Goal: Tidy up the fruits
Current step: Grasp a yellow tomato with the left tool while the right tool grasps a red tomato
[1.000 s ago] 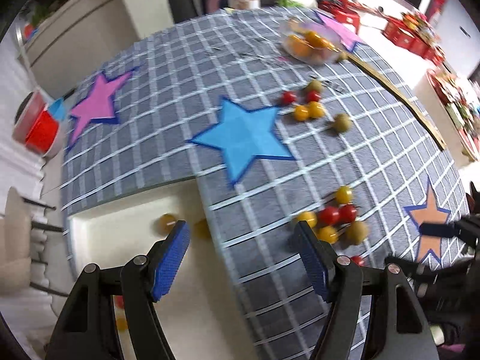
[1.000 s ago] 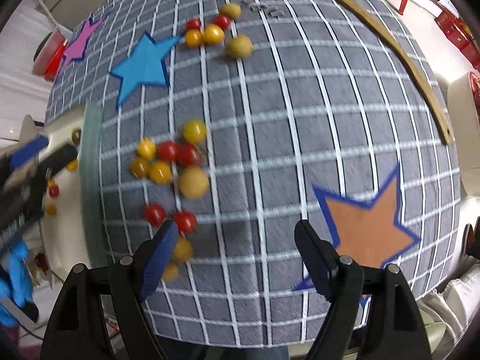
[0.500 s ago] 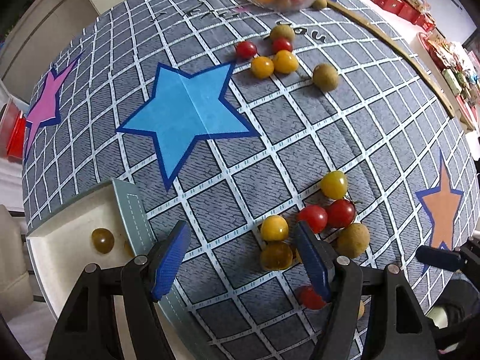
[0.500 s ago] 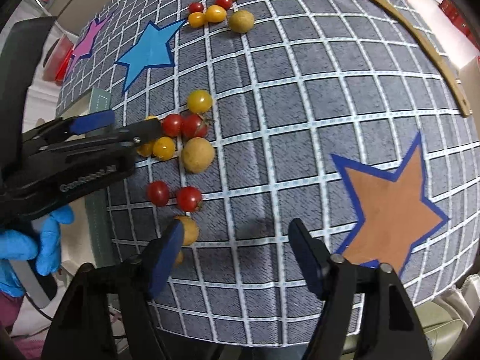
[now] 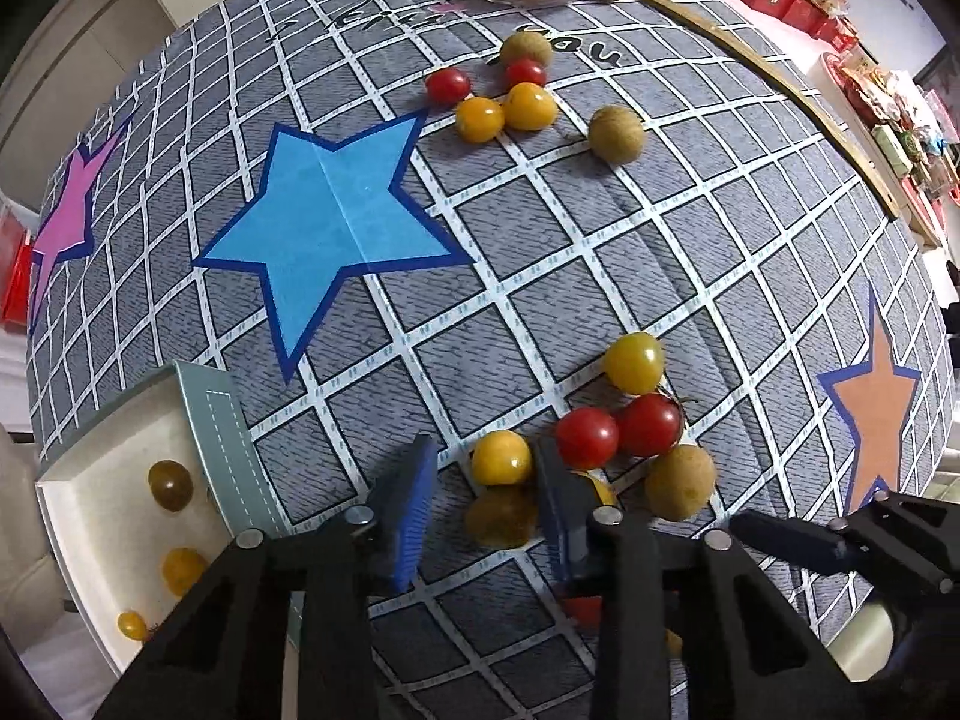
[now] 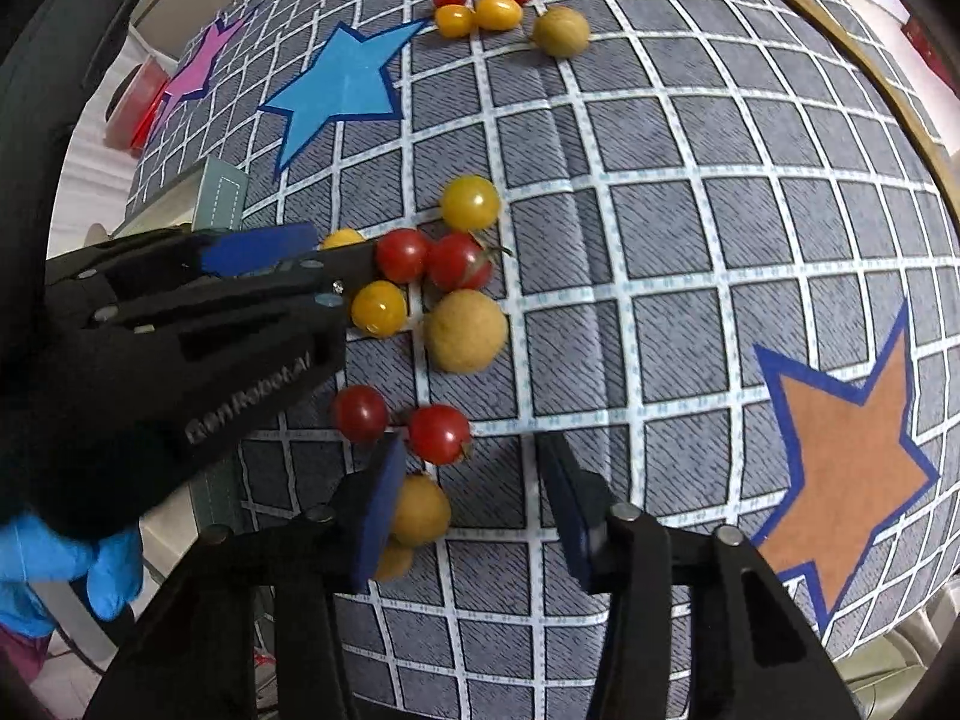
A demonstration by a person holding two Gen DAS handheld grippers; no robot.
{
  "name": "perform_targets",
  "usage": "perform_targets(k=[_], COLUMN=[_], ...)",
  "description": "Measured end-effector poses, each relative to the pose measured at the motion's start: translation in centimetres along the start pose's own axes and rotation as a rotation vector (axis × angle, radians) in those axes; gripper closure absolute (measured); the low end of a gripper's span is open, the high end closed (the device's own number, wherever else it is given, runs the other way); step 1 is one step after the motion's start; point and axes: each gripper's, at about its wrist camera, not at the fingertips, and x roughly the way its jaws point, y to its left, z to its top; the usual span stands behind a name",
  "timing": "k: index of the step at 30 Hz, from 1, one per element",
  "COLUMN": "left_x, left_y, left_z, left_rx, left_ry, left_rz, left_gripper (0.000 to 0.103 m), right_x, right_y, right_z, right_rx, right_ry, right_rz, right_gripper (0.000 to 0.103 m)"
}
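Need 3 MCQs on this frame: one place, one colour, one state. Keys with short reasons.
1. In the left view, the tray sits:
A) left of the left tongs
B) right of them
C) far ahead of them

2. The star nearest the right tongs is:
A) blue
B) pink
C) orange

3. The left tongs are:
A) shut on a tomato
B) open
C) shut, empty

Key: A, the tray wall shows beside the left finger; C, the star right of them is orange; B, the pads stand apart around a yellow tomato.
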Motion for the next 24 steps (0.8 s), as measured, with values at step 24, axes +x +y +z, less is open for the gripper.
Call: perform_targets(k=[24], left_x=[-6.4], left_y=[4.2], left_z=[-3.8], left_rx=[-0.131], left_ry=[-0.112], left_rz=[-0.06], left_gripper=[0.082], right_x=[-3.1], right_y=[0.1], right_z=[1.7], right_rx=[0.033], right_ry=[-0.045], right_rz=[0.082], right_gripper=[0.082])
